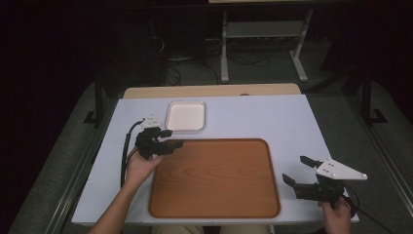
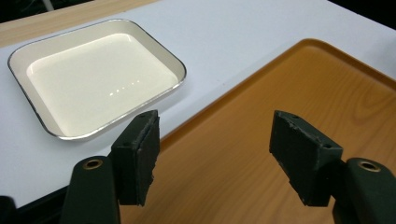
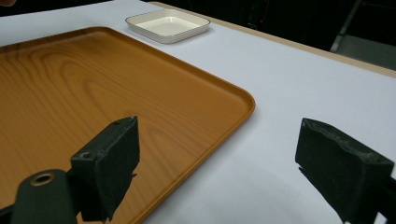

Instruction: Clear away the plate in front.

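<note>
Centrally on the white table (image 1: 253,117) lies a large wooden tray (image 1: 214,178), rectangular with rounded corners and a low raised rim, its grain running in brown and orange bands. Nothing rests on it. Just beyond its far left corner, apart from it, sits a small white dish (image 1: 185,116), rectangular with rounded corners and a thin dark edge, also empty. No writing, label or brand can be read on either one.

At the tray's far left corner, the left gripper (image 1: 170,140) is held in the person's left hand (image 1: 141,165), a black cable trailing from it toward the table's left edge. Its jaws are spread wide with nothing between them. In the left gripper view, the gripper (image 2: 212,151) hovers over the tray's corner (image 2: 289,116), with the dish (image 2: 98,77) just ahead to the left.

Off the tray's near right corner, the right gripper (image 1: 298,170) is held in the person's right hand (image 1: 337,214), a grey three-cornered plate on top of it. Its jaws are also spread wide and empty. In the right gripper view, one jaw sits over the tray's edge (image 3: 116,84) and the other over bare table, while the dish (image 3: 167,25) lies far off.

Beyond the table, a dark floor holds cables and a metal stand.
</note>
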A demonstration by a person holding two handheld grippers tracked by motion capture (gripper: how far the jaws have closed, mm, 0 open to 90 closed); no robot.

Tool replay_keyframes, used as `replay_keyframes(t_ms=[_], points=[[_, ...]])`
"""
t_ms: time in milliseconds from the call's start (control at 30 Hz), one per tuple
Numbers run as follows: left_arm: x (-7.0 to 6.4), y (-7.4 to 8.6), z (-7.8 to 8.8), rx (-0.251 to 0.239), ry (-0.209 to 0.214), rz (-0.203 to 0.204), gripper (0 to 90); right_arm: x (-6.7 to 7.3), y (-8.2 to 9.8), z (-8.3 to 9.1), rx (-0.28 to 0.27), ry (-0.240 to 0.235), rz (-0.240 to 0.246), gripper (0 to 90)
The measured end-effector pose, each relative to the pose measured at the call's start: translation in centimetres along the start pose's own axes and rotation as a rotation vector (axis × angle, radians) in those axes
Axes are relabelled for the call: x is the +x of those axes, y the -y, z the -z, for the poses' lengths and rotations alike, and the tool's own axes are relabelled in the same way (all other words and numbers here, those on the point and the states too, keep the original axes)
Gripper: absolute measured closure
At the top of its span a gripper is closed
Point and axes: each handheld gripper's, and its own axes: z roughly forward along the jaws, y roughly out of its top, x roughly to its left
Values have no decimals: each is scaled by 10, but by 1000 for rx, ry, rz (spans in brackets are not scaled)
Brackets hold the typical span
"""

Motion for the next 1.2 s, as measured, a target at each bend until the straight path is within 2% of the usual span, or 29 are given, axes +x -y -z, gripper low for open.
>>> replay_keyframes(t_ms=[500,733,900,1100,1200], points=[[19,-16,-16,23,-25,31,344,0,0,0,-2,-4,0,129],[31,-25,-24,40,-52,46,357,1,0,0,-4,-8,3,130],[43,-32,-29,52,-74,63,373,1,0,0,-3,-9,7,130],[59,-40,-38,60,-100,119,392,1,-1,-1,-1,-10,9,130],[66,-42,-44,77,-127,117,400,2,-1,-1,0,-13,12,130]])
